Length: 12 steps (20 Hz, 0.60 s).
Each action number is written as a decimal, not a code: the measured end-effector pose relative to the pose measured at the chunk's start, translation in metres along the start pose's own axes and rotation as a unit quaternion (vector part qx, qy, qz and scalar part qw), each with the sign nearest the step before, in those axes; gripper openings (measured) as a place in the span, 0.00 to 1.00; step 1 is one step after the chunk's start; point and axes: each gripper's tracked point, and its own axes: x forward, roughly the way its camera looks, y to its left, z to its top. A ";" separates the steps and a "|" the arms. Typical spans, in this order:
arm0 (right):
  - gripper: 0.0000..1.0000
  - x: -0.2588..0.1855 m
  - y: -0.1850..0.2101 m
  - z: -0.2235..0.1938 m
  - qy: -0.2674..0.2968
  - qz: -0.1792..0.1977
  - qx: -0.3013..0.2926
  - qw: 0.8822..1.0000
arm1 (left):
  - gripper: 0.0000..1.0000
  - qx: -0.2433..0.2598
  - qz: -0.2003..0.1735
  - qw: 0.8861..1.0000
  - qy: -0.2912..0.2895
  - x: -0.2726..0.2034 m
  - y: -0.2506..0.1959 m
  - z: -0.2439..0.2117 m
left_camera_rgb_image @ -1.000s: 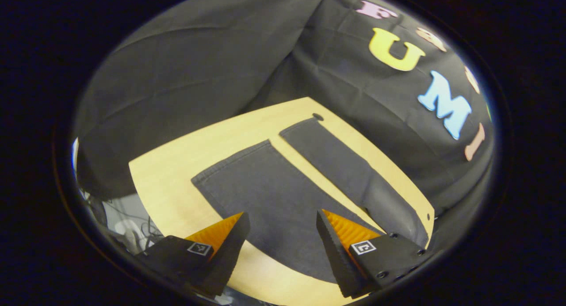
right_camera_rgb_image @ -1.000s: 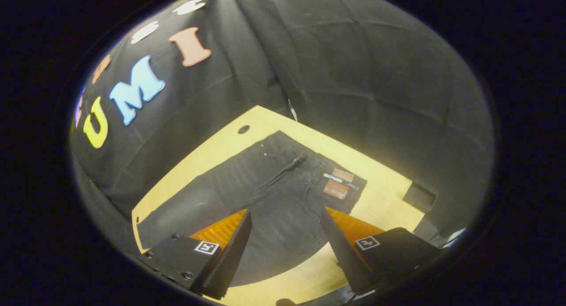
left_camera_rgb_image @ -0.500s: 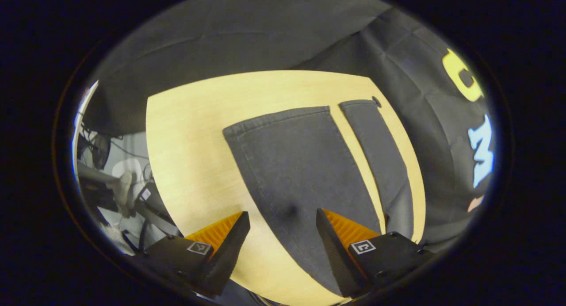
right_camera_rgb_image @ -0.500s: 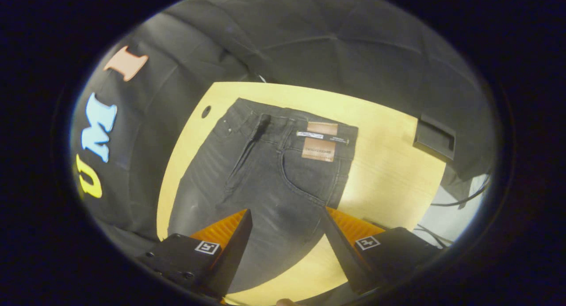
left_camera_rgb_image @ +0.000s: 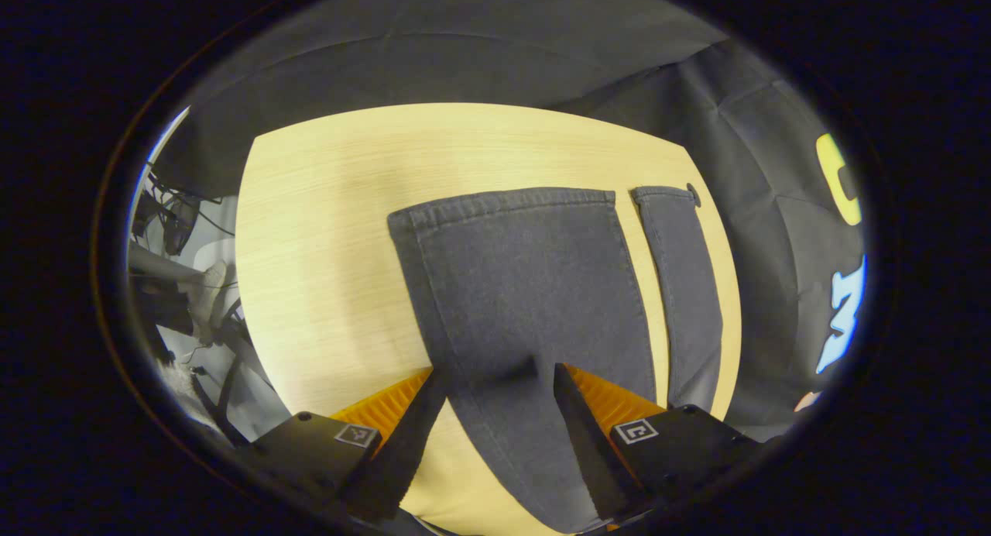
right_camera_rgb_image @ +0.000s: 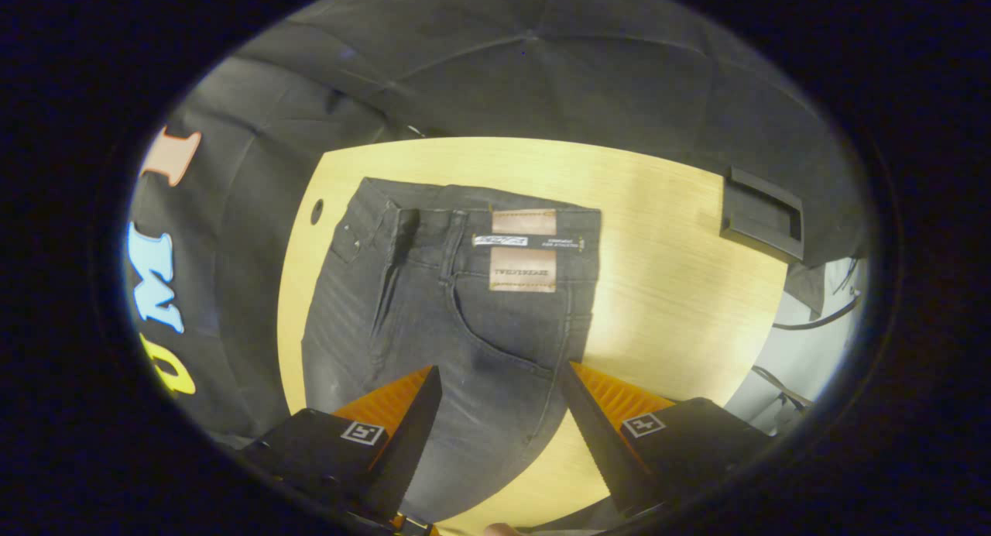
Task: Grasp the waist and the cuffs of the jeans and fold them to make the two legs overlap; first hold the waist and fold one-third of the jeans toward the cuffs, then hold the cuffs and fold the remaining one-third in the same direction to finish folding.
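We see the jeans (left_camera_rgb_image: 534,288) spread flat on the desk (left_camera_rgb_image: 325,234), legs apart, cuffs toward one end and waist (right_camera_rgb_image: 472,218) toward the other, one leg along the wall-side edge. Our left gripper (left_camera_rgb_image: 490,381) hovers over the nearer leg, jaws wide open, holding nothing. Our right gripper (right_camera_rgb_image: 500,381) hovers near the waist, equally wide, empty

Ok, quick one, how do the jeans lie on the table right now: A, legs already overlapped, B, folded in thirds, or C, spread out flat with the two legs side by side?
C: in the left gripper view the jeans lie flat, two legs apart, a strip of wooden table between them.
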 end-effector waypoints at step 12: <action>0.94 0.023 -0.017 0.014 -0.004 -0.117 0.002 0.993 | 0.61 -0.009 0.010 1.000 0.012 0.008 0.001 0.003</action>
